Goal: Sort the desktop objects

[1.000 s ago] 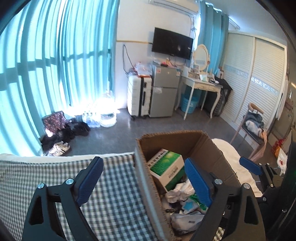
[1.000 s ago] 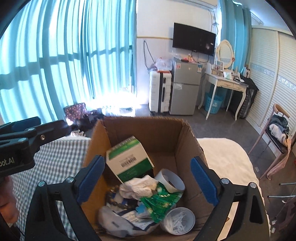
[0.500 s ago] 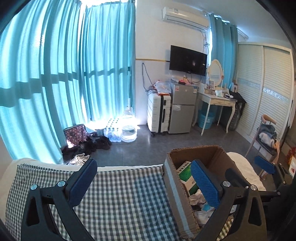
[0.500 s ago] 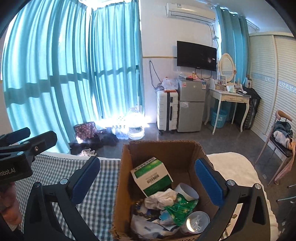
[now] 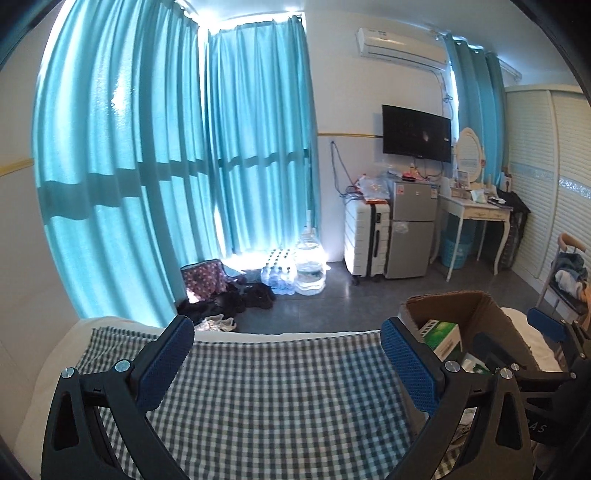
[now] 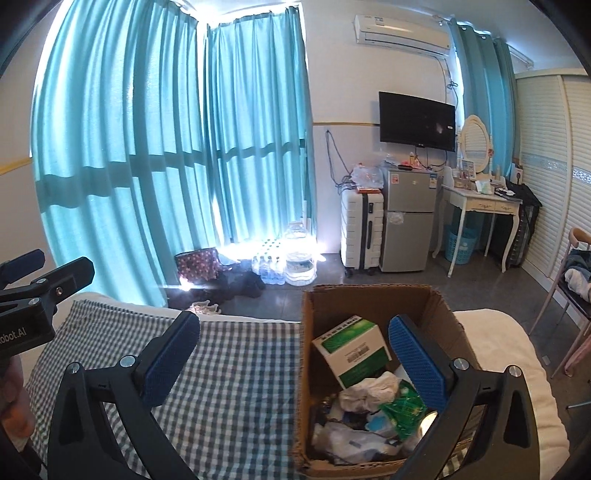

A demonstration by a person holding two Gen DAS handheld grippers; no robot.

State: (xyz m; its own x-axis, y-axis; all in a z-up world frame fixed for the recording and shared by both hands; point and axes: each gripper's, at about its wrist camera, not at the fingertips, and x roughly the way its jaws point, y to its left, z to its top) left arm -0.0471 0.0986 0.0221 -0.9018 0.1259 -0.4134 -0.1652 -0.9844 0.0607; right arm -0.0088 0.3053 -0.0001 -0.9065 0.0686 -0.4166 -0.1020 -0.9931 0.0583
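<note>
Two grippers, left gripper point(image 5: 286, 363) and right gripper point(image 6: 295, 356), hung wide open and empty over a gingham-clothed surface point(image 6: 229, 369) where the corrugated cardboard box point(image 6: 373, 295) of crumpled clutter stood, teal curtains point(image 6: 166, 147) behind.

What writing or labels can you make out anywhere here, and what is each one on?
"obot.AI", cut off at the picture's edge: on the left gripper body, right wrist view.
Barcode and print on the green and white box in the cardboard box: too small to read.
Stickers on the fridge and air conditioner: blurred.
</note>
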